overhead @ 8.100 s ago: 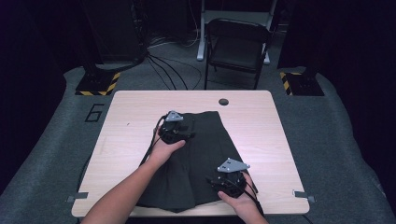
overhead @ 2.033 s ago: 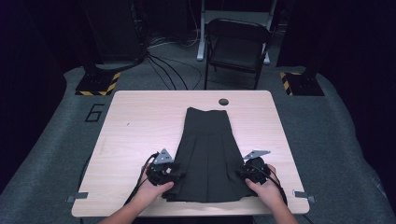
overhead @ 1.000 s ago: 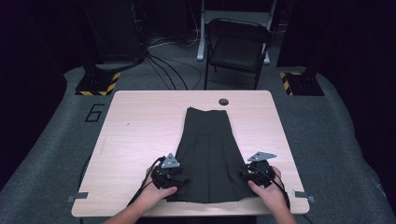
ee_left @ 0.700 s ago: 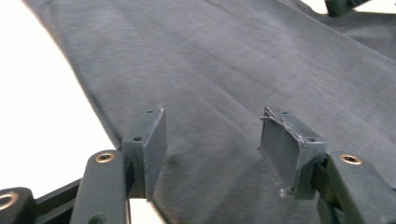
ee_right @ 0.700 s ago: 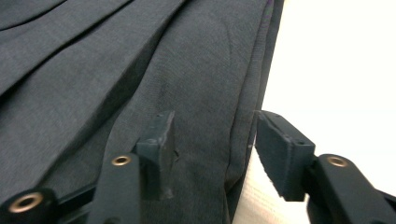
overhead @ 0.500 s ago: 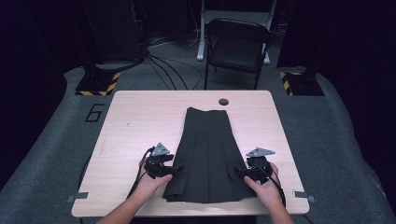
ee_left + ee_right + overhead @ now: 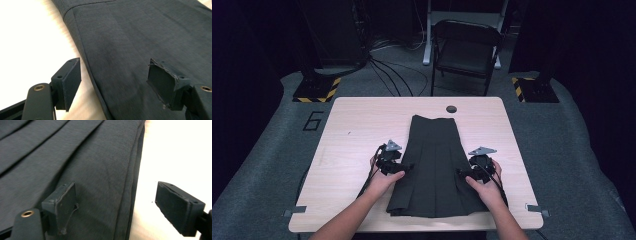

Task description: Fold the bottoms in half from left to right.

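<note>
A dark pleated skirt [image 7: 434,160] lies flat on the light wooden table [image 7: 357,130], waist at the far end and hem toward the person. My left gripper [image 7: 406,167] is at the skirt's left edge, my right gripper [image 7: 461,173] at its right edge. In the left gripper view the gripper [image 7: 116,75] has just been opening and straddles the skirt's edge [image 7: 140,37], with the pads off the cloth. In the right gripper view the gripper [image 7: 117,200] has also just been opening; one pad is over the skirt [image 7: 75,152] and the other over bare table [image 7: 175,150].
A round cable hole [image 7: 451,108] sits near the table's far edge. A black folding chair [image 7: 467,50] stands beyond the table, with cables [image 7: 387,70] on the floor. Bare wood lies to both sides of the skirt.
Both grippers have slid away from the person along the skirt's sides, from near the hem toward its middle, and their jaws have spread. The skirt lies still.
</note>
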### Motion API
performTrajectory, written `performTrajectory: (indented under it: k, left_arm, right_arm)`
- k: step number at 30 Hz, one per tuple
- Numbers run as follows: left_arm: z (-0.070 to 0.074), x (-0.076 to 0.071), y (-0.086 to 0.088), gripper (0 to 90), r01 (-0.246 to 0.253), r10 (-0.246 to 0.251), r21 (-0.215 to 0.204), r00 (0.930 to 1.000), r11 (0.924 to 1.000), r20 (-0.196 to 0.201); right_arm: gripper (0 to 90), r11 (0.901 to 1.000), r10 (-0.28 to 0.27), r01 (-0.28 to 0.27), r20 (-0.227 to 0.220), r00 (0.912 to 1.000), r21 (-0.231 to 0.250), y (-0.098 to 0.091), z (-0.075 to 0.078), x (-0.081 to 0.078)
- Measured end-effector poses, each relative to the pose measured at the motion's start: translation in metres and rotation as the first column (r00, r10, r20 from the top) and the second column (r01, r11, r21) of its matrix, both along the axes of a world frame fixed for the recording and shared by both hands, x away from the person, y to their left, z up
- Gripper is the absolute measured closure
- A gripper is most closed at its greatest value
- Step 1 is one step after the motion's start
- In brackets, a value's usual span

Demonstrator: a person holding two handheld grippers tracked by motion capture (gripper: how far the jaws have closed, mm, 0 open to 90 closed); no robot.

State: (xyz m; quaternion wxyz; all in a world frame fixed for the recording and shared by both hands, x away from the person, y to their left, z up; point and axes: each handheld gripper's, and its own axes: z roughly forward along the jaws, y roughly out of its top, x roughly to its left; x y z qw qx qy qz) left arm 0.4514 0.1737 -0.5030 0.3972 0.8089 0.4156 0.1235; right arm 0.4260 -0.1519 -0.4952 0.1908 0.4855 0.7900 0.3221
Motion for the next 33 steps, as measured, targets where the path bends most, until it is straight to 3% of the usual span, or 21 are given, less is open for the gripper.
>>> performTrajectory:
  k: [4,8,15,22,28,33]
  left_arm:
    - [-0.008,0.002,-0.003,24.7,0.008,-0.008,0.007,0.9998,0.9999,-0.02]
    - [-0.011,0.0,-0.006,24.2,0.016,-0.016,0.016,0.9998,0.9997,-0.007]
    - [-0.019,0.0,-0.006,23.8,0.009,-0.009,0.003,0.9997,1.0,-0.023]
    - [-0.021,-0.003,-0.009,24.3,0.023,-0.023,0.014,0.9997,0.9996,0.005]
    - [-0.021,-0.005,-0.011,36.5,0.054,-0.054,-0.004,0.9984,0.9985,0.014]
    - [-0.022,-0.006,-0.013,49.7,0.056,-0.056,-0.052,0.9984,0.9971,0.003]
  right_arm:
    - [14.4,0.9998,-0.006,0.006,-0.026,0.9997,0.018,-0.001,-0.006,0.006]
    - [14.3,0.9988,-0.009,0.01,-0.03,0.9995,0.047,-0.003,-0.009,0.01]
    - [14.3,0.9993,-0.018,0.02,-0.046,0.9988,0.03,-0.002,-0.018,0.012]
    - [15.6,0.9992,-0.019,0.021,-0.058,0.9982,0.033,-0.001,-0.022,0.012]
    - [35.0,0.9988,0.032,-0.031,-0.028,0.9991,0.038,0.004,-0.021,0.007]
    - [52.7,0.9949,0.089,-0.088,-0.021,0.9958,0.049,0.004,-0.021,0.004]
